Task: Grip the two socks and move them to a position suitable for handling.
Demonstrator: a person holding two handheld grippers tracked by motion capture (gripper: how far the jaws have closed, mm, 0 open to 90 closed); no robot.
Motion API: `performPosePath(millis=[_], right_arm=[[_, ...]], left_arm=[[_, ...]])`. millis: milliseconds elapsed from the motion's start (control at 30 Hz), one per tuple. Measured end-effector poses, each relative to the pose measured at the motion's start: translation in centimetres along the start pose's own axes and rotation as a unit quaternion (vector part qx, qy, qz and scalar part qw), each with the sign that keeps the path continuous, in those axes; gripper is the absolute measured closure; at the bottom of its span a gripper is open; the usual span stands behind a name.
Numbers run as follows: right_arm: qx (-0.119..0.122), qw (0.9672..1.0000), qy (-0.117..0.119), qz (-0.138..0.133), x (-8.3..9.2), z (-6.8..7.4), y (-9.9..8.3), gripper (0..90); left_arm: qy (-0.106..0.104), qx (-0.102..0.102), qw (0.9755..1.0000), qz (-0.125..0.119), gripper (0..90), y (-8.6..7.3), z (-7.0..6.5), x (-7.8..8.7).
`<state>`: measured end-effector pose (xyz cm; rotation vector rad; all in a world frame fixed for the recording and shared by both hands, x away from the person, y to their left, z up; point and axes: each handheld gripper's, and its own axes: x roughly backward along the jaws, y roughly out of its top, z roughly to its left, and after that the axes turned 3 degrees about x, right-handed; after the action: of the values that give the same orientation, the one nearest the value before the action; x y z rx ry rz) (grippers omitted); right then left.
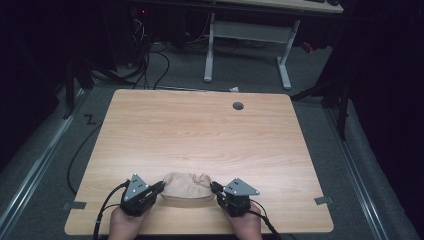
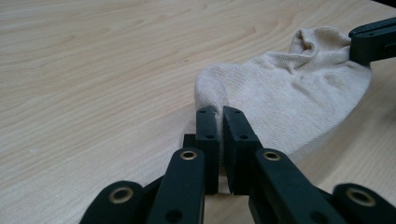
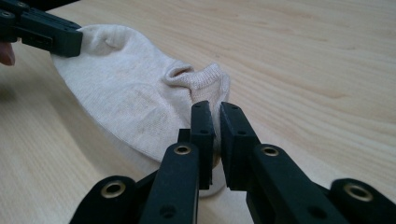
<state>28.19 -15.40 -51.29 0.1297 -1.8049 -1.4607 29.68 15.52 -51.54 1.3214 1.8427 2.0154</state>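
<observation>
Both tongs clamped on one beige sock (image 1: pixel 187 186), one at each end. Going by size: wooden table (image 1: pixel 200 130) first, pale grain, small round grommet hole (image 1: pixel 238 106) up at 1 o'clock from the sock. Sock down near the front edge at 6 o'clock of the tabletop, stretched between the two tools, slightly bunched along its far side.

Left gripper (image 1: pixel 161 187) at 9 o'clock of the sock, jaws nearly closed, pinching the fabric edge; seen along its own jaws (image 2: pixel 219 116), pads squeezed on a fold of knit, rest of the sock fanning away toward 2 o'clock, the other tool's jaw tip biting its far corner there.

Right gripper (image 1: pixel 214 188) at 3 o'clock of the sock, jaws likewise pressed nearly together on cloth; in its own view (image 3: pixel 215 112), the ribbed cuff puckered right at the pads, sock body spreading off toward 10 o'clock.

Left hand (image 1: pixel 125 225) and right hand (image 1: pixel 246 226) low at the table's near edge, forearms coming in from 6 o'clock, both tools angled inward toward each other, cables trailing back.
</observation>
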Motion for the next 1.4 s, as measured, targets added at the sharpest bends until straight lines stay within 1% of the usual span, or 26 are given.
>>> performPosePath(millis=[67, 200, 267, 333, 433, 467, 533, 633, 700, 767, 900, 967, 1233, 1400], right_arm=[[0.003, 1.0000, 0.001, 0.004, -0.1, 0.1, -0.2, 85.0], [-0.002, 1.0000, 0.003, 0.007, -0.4, 0.1, -0.2, 85.0], [0.002, 0.9999, 0.002, 0.013, -0.4, 0.2, -0.3, 85.0], [0.007, 0.9998, 0.001, 0.021, -0.5, 0.3, -0.4, 84.9], [0.012, 0.9993, -0.003, 0.034, -0.8, 0.4, -0.5, 84.9], [0.015, 0.9993, -0.003, 0.034, -0.8, 0.4, -0.6, 84.9], [0.013, 0.9991, -0.005, 0.040, -0.9, 0.4, -0.6, 84.9], [0.015, 0.9990, -0.007, 0.042, -1.0, 0.4, -0.7, 84.9], [0.014, 0.9989, -0.006, 0.043, -1.0, 0.4, -0.7, 84.9], [0.014, 0.9990, -0.006, 0.042, -1.0, 0.4, -0.7, 84.9], [0.013, 0.9983, -0.006, 0.056, -1.3, 0.3, -0.8, 84.8], [0.013, 0.9979, -0.007, 0.063, -1.4, 0.3, -0.8, 84.7], [0.011, 0.9971, -0.008, 0.075, -1.6, 0.1, -0.9, 83.0], [0.009, 0.9967, -0.008, 0.081, -1.7, 0.0, -0.9, 81.0]], left_arm=[[0.002, -0.002, 1.0000, 0.003, 85.6, -0.1, 0.0, -0.2], [0.002, 0.000, 1.0000, 0.002, 85.6, -0.1, 0.1, -0.1], [0.003, 0.002, 1.0000, 0.002, 85.6, -0.1, 0.2, -0.1], [0.000, 0.006, 1.0000, 0.007, 85.5, -0.1, 0.2, -0.2], [0.002, 0.001, 0.9999, 0.016, 85.5, -0.2, 0.1, -0.5], [0.002, -0.001, 0.9998, 0.019, 85.5, -0.3, 0.1, -0.6], [0.001, -0.002, 0.9997, 0.025, 85.4, -0.4, 0.1, -0.7], [0.004, -0.002, 0.9997, 0.025, 85.3, -0.5, 0.2, -0.8], [0.003, 0.000, 0.9998, 0.021, 85.3, -0.4, 0.4, -0.8], [0.002, 0.000, 0.9998, 0.022, 85.2, -0.4, 0.5, -0.8], [-0.003, 0.002, 0.9992, 0.040, 84.8, -0.6, 0.5, -1.3], [-0.001, -0.001, 0.9989, 0.046, 84.3, -0.7, 0.4, -1.5], [0.006, 0.003, 0.9988, 0.048, 75.5, -0.7, 0.6, -1.5], [0.010, 0.011, 0.9994, 0.031, 69.9, -0.6, 0.6, -1.2]])
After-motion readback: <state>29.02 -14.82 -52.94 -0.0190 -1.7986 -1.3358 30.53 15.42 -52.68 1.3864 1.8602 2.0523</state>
